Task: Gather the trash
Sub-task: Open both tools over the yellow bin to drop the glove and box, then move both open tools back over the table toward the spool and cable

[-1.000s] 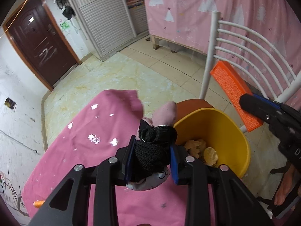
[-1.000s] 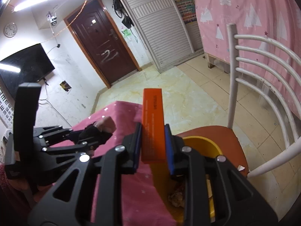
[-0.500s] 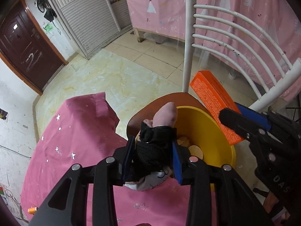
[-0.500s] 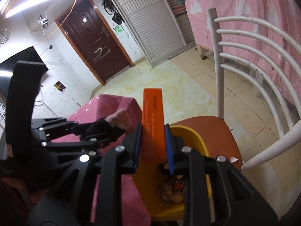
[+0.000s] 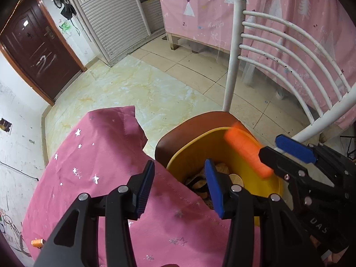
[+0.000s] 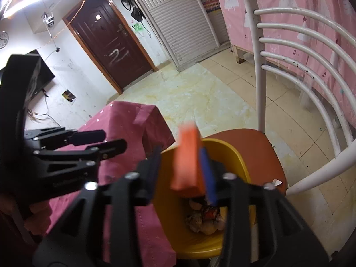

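While both your grippers hang over the bin, this is how things lie:
Yellow bin (image 5: pixel 240 162): it sits on the brown chair seat (image 5: pixel 178 138), hard against the edge of the table under the pink starred cloth (image 5: pixel 100 155).
Bin contents: crumpled wrappers and scraps (image 6: pixel 204 220) lie at the bottom, with a round ridged yellow disc (image 5: pixel 236 179) among them; finer detail you cannot make out.
Orange box (image 6: pixel 187 158): blurred and tilted, it is above the bin's opening, between your right gripper's pads, its right side against or just beside the right blue pad; whether it touches you cannot tell.
Right gripper (image 6: pixel 182 171): your jaws are opening, partly spread, the left pad clear of the box.
Left gripper (image 5: pixel 180 189): your jaws are opening too, about half spread, with nothing between them; the right pad is over the bin's near rim, the left over the cloth.
Chair back (image 5: pixel 289 51): white curved bars rise behind the bin.
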